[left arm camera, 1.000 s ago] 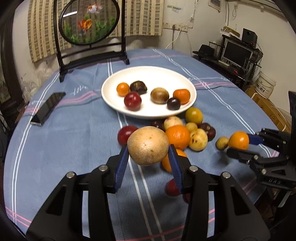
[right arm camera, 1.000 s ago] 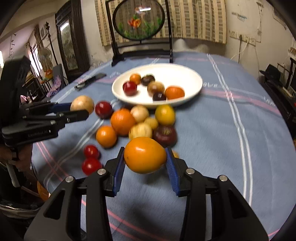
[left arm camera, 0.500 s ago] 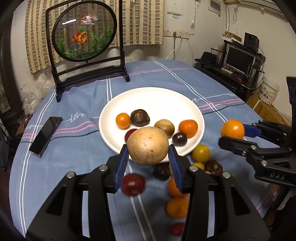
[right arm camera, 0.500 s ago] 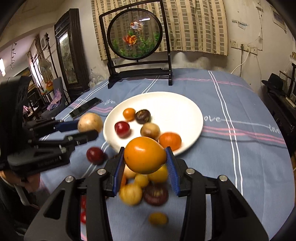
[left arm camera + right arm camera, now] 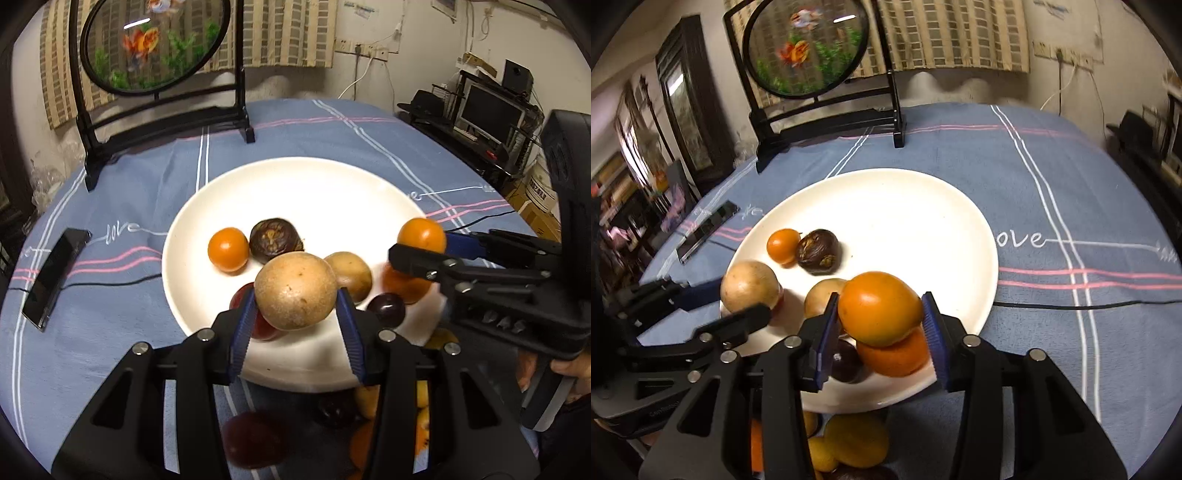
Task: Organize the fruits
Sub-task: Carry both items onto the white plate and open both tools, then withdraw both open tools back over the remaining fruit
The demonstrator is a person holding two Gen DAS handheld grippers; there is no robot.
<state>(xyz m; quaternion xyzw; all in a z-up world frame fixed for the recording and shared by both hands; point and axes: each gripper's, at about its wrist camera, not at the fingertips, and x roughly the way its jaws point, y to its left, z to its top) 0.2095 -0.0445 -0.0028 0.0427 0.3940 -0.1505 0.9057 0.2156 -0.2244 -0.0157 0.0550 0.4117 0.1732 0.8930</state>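
My left gripper is shut on a round tan fruit and hangs over the near part of the white plate. My right gripper is shut on an orange fruit above the plate's near right side. Each gripper also shows in the other's view: the right gripper with the orange fruit, the left gripper with the tan fruit. On the plate lie a small orange, a dark wrinkled fruit, a tan fruit, a dark plum and others.
Several loose fruits lie on the blue tablecloth just in front of the plate. A black phone rests at the left. A round goldfish screen on a black stand stands at the back. A black cable crosses the cloth.
Both grippers have moved forward from above the loose fruit pile to over the plate, each still holding its fruit. The pile now lies beneath and behind the fingers.
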